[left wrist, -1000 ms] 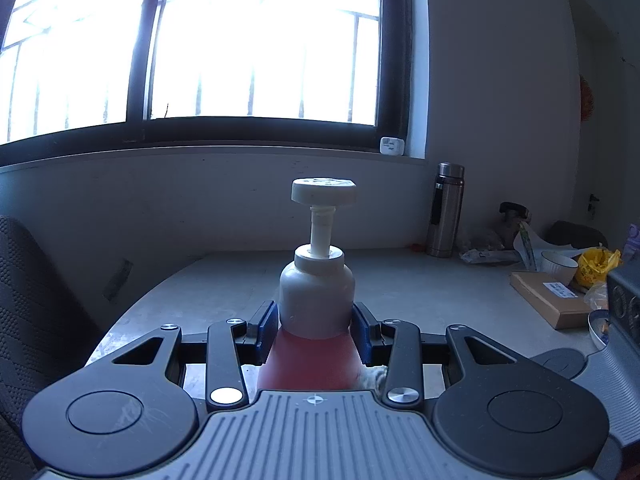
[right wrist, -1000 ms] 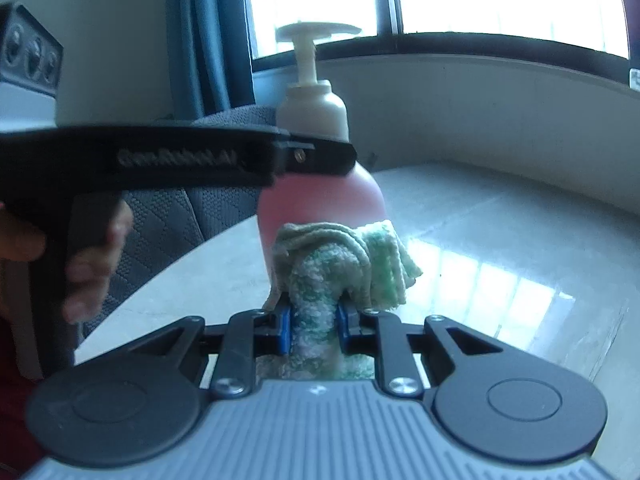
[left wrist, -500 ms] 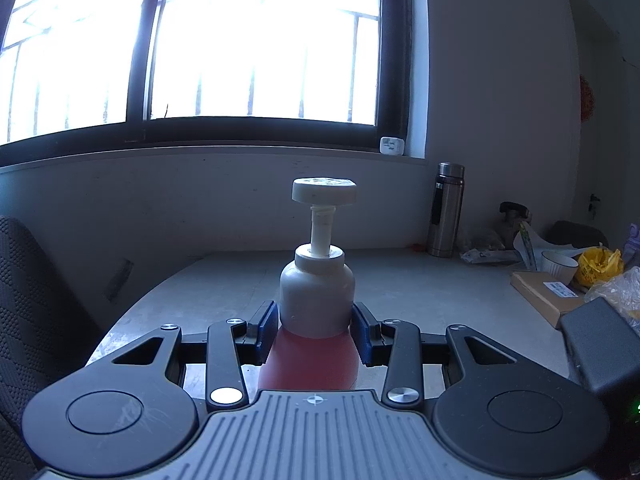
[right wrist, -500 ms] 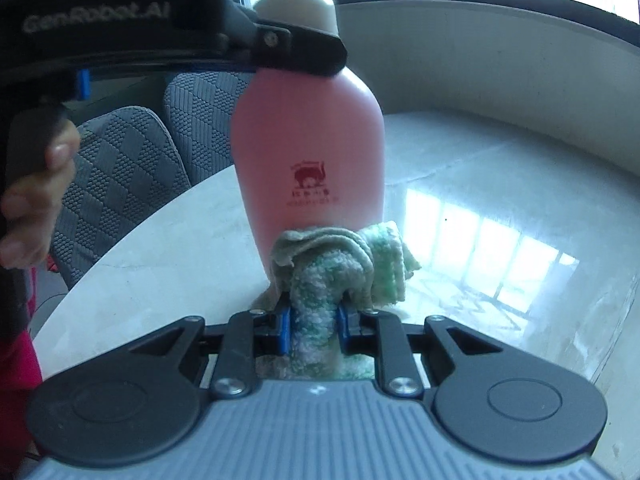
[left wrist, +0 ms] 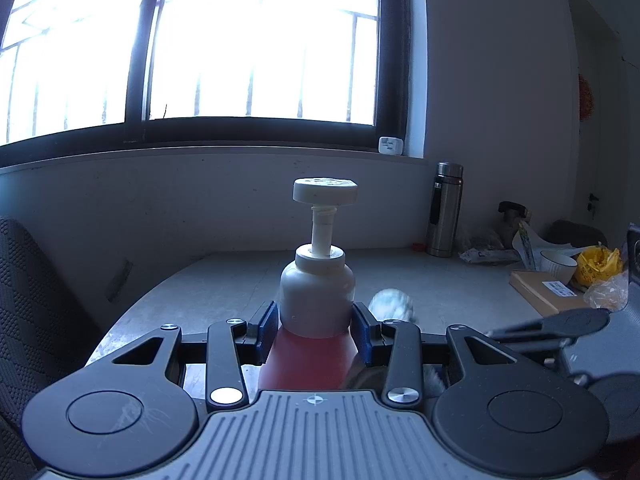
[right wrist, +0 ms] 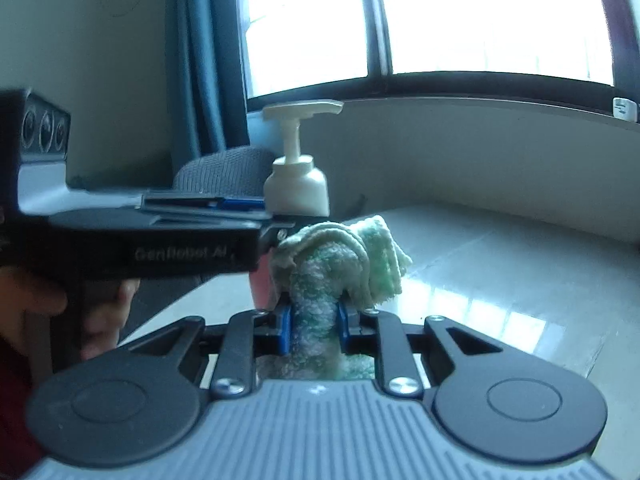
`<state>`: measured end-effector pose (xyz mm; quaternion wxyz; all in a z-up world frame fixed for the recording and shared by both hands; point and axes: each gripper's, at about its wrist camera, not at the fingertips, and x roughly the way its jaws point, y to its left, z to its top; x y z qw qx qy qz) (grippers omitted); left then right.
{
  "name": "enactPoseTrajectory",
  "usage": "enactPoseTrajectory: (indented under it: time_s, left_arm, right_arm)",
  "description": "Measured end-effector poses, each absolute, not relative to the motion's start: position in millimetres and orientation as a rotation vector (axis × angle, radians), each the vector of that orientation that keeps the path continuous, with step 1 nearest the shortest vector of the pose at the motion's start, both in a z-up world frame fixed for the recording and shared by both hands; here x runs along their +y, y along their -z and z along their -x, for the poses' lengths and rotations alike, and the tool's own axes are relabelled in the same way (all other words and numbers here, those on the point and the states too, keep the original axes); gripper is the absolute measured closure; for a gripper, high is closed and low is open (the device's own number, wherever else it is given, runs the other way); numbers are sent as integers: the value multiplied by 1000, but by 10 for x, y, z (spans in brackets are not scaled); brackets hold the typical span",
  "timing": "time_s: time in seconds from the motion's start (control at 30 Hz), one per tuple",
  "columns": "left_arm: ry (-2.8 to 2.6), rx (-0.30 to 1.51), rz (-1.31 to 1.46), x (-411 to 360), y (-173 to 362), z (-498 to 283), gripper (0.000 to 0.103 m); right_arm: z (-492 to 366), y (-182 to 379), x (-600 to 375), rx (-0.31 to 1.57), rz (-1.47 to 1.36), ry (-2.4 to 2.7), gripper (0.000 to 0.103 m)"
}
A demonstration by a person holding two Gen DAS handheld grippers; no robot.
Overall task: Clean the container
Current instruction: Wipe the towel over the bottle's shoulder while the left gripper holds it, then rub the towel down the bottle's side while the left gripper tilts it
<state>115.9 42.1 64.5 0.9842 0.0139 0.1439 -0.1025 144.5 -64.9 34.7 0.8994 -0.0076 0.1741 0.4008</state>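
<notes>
Left wrist: left fingers (left wrist: 316, 330) clamp the pump bottle (left wrist: 316, 300) (right fingers (right wrist: 314, 326) pinching a cloth (right wrist: 340, 256) alongside), flask (left wrist: 445, 210) behind.

Surface and material findings at your station

Your pump bottle (left wrist: 310, 356) shows smooth matt plastic, white above, translucent pink below. Your cloth (right wrist: 340, 264) is rough, looped terry, green and white. The table (right wrist: 500, 280) reads as polished stone, glossy with window glare. The flask (left wrist: 444, 210) is brushed metal; the box (left wrist: 548, 294) plain matt cardboard.
</notes>
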Motion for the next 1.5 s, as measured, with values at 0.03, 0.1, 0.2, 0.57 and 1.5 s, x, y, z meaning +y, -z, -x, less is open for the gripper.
enactPoseTrajectory:
  time_s: [0.03,0.1,0.2,0.57,1.5]
  left_arm:
    - [206,289,-28,422,-644,-1160,61]
    - [205,289,-28,424,-642,-1163,61]
    - [203,289,-27,437,-637,-1161,61]
    - [206,290,-26,438,-636,-1161,61]
    - [206,289,-26,422,-643,-1147,61]
  right_arm:
    - [-1456,-324,-646,369,20,-827,82]
    - [-1472,-282,-630,396,34,-822,82]
    - [-1513,-194,-606,433,50,-827,82]
    - [-1654,109,-554,562,100,-827,82]
    - [-1598,-190,-695,462,121,-824,82]
